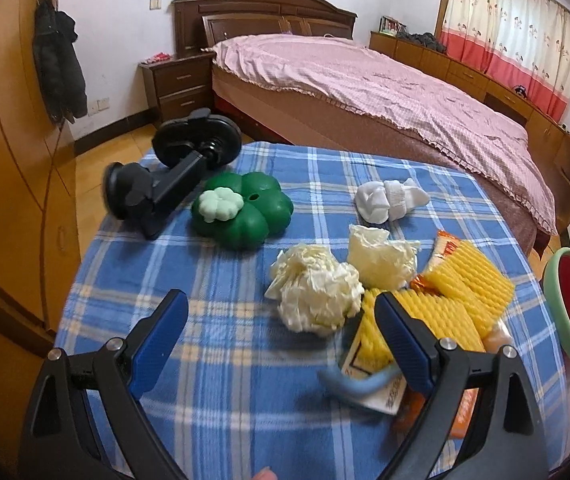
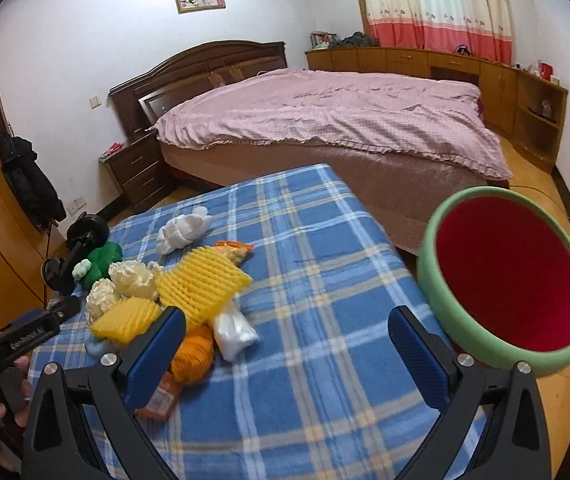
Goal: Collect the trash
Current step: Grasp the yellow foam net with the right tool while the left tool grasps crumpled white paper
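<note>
Hovering low over trash pile | L claw agape | R claw agape, prob. empty

No legible text; only blurred print on the black bar at left.

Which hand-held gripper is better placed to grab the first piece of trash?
Left. The left hand-held gripper hangs open right before the crumpled paper ball; the right hand-held gripper faces bare cloth, with the trash off to its side.
</note>
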A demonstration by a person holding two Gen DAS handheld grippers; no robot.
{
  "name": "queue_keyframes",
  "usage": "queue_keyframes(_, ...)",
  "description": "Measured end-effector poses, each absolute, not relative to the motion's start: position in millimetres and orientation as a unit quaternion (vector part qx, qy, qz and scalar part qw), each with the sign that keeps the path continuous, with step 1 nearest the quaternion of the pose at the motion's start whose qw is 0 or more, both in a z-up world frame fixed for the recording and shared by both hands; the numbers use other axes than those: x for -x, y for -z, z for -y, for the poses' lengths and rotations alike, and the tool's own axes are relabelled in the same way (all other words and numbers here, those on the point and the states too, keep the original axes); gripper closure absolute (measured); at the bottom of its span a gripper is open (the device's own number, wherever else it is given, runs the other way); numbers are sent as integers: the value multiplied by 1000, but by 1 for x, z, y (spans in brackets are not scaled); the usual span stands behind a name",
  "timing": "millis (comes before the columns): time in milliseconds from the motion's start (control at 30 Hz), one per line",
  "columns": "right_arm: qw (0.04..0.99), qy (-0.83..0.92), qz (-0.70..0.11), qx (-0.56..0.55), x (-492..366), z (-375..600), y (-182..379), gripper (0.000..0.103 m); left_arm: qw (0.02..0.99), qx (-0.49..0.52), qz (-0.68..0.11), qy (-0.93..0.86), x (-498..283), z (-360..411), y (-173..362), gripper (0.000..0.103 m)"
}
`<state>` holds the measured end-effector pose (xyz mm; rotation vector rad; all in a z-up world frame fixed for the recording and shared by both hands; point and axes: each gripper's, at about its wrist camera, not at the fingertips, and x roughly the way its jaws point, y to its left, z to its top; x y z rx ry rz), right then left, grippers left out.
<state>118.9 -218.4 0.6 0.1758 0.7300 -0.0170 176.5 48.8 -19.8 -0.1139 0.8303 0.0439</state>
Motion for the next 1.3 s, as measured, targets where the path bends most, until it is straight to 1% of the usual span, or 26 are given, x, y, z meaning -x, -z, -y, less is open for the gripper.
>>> queue_keyframes(200, 925, -13, -372, -78, -152, 196, 7, 0, 906, 62, -419, -5, -197, -47, 35, 11)
queue_keyframes(233, 923, -17, -376, -75, -159, 191, 10, 0, 904, 61, -422, -5, -200, -46, 37, 14)
queue_keyframes(367, 917, -30, -393, -69, -176, 180, 22, 0, 898, 75, -434, 12, -208, -46, 49, 18)
queue_keyframes(433, 912, -38, -402, -74, -184, 178, 29, 0, 895, 86, -438, 25, -209, -46, 53, 21)
queue_keyframes(533, 905, -46, -414, -81, -193, 174, 39, 0, 893, 93, -439, 30, -209, -45, 56, 24)
queue_keyframes(567, 903, -48, -418, -82, -195, 174, 42, 5, 893, 96, -438, 31, -209, -45, 56, 24)
queue_keyframes(600, 901, -50, -422, -84, -197, 173, 44, 11, 893, 101, -438, 32, -209, -45, 57, 27)
queue_keyframes(633, 900, -51, -425, -87, -200, 173, 46, 14, 892, 108, -438, 36, -210, -46, 57, 32)
queue_keyframes(733, 890, -64, -438, -107, -205, 173, 54, 29, 888, 127, -440, 52, -211, -48, 58, 45)
queue_keyframes(767, 889, -67, -439, -111, -206, 174, 55, 37, 887, 130, -439, 55, -211, -48, 58, 46)
queue_keyframes(800, 888, -71, -440, -114, -207, 174, 56, 43, 887, 132, -438, 58, -210, -48, 58, 52)
queue_keyframes(833, 887, -74, -440, -117, -208, 174, 57, 45, 886, 135, -439, 61, -210, -48, 57, 54)
queue_keyframes(900, 887, -82, -436, -127, -208, 176, 56, 54, 887, 136, -437, 61, -209, -48, 56, 58)
queue_keyframes(933, 888, -85, -432, -130, -207, 176, 55, 57, 887, 137, -436, 60, -208, -48, 55, 59)
queue_keyframes(1000, 891, -88, -425, -132, -206, 177, 52, 69, 888, 141, -434, 58, -206, -49, 53, 60)
queue_keyframes(1033, 893, -90, -421, -134, -205, 178, 50, 71, 889, 143, -431, 57, -204, -51, 51, 61)
queue_keyframes(1100, 895, -90, -414, -137, -202, 179, 47, 81, 892, 144, -425, 53, -199, -52, 47, 61)
queue_keyframes(1133, 897, -91, -411, -138, -200, 180, 45, 84, 894, 145, -421, 51, -196, -53, 43, 61)
queue_keyframes(1167, 898, -93, -408, -138, -199, 180, 43, 88, 896, 145, -417, 50, -193, -54, 40, 61)
queue_keyframes(1200, 900, -95, -403, -136, -197, 180, 40, 90, 897, 146, -414, 50, -190, -55, 38, 61)
queue_keyframes(1300, 908, -99, -386, -128, -187, 181, 29, 90, 903, 147, -401, 48, -181, -55, 27, 61)
